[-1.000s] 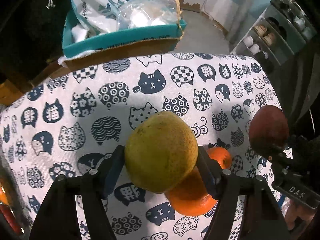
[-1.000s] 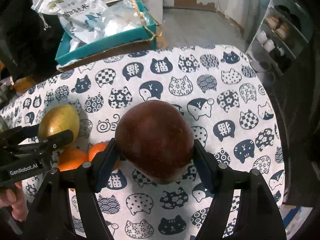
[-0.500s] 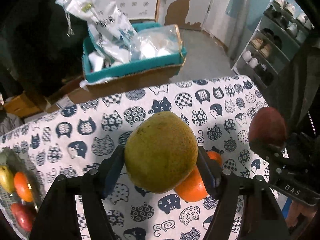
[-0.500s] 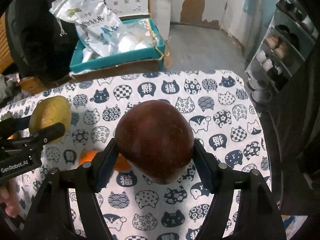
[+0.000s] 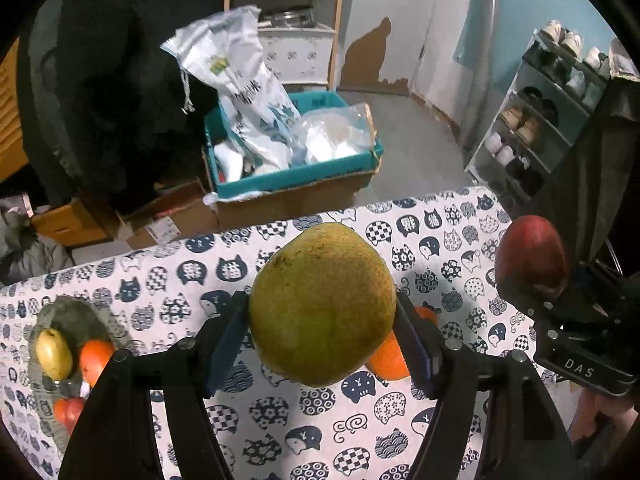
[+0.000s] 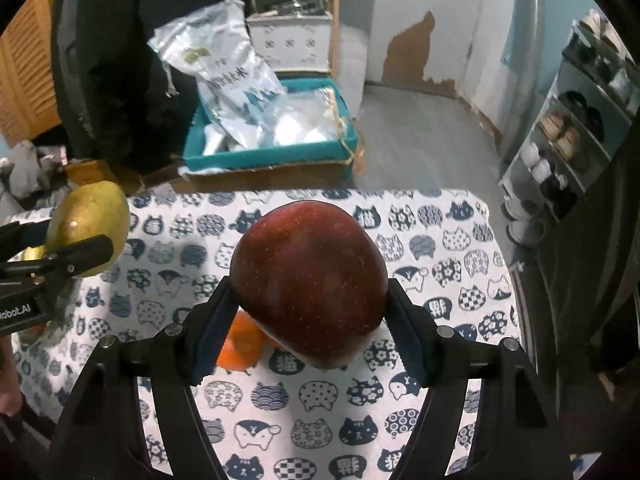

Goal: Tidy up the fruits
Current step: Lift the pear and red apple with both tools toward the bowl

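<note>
My left gripper (image 5: 322, 334) is shut on a yellow-green pear (image 5: 322, 304) and holds it above the cat-print tablecloth (image 5: 248, 276). My right gripper (image 6: 308, 320) is shut on a dark red apple (image 6: 310, 284), also held above the cloth. Each shows in the other view: the apple (image 5: 532, 256) at the right, the pear (image 6: 90, 226) at the left. Oranges (image 5: 390, 356) lie on the cloth under the grippers, partly hidden; one shows below the apple (image 6: 240, 344). A grey plate (image 5: 76, 320) at the far left holds a pear (image 5: 54, 354), an orange (image 5: 96, 360) and a red fruit (image 5: 68, 412).
A teal box (image 5: 292, 180) with plastic bags stands on the floor beyond the table's far edge. A shoe rack (image 5: 552, 116) is at the right. A wooden shelf (image 5: 284, 20) stands at the back. The table's right edge (image 6: 508, 264) is close to the apple.
Both grippers have risen and pulled back with their fruit, so more of the room shows. The plate of fruit has come into the left wrist view.
</note>
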Action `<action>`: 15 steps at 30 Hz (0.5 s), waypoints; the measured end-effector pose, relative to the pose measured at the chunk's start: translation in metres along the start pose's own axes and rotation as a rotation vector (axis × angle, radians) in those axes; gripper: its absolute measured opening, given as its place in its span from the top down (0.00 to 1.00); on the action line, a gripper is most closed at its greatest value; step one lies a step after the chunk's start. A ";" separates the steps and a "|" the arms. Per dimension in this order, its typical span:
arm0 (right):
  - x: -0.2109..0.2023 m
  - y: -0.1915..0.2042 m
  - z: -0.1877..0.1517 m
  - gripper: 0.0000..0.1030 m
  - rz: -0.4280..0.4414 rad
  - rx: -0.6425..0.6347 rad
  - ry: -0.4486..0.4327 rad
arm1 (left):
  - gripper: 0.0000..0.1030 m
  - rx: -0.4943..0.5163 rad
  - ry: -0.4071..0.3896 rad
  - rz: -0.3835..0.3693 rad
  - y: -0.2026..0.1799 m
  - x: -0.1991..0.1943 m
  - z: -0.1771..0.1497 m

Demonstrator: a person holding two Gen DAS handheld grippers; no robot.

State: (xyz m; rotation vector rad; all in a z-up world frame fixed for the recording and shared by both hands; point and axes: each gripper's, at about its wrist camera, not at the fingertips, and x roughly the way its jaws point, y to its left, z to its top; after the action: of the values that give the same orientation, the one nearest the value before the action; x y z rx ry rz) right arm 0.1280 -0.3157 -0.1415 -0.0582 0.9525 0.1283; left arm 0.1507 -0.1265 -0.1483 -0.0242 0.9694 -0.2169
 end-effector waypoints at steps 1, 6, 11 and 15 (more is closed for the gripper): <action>-0.005 0.003 0.002 0.30 0.006 -0.006 -0.012 | 0.30 0.002 -0.007 0.002 0.001 -0.004 -0.001; -0.027 0.015 0.009 0.30 0.029 -0.026 -0.059 | 0.30 0.002 -0.041 -0.002 0.005 -0.026 -0.004; -0.042 0.026 0.015 0.30 0.053 -0.045 -0.092 | 0.30 0.015 -0.073 -0.001 0.008 -0.047 -0.006; -0.050 0.038 0.020 0.30 0.072 -0.066 -0.108 | 0.30 0.017 -0.095 -0.004 0.014 -0.062 -0.007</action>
State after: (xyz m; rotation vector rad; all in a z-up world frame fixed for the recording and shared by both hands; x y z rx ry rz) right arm 0.1106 -0.2802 -0.0893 -0.0773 0.8423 0.2269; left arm 0.1133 -0.1002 -0.1038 -0.0211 0.8729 -0.2258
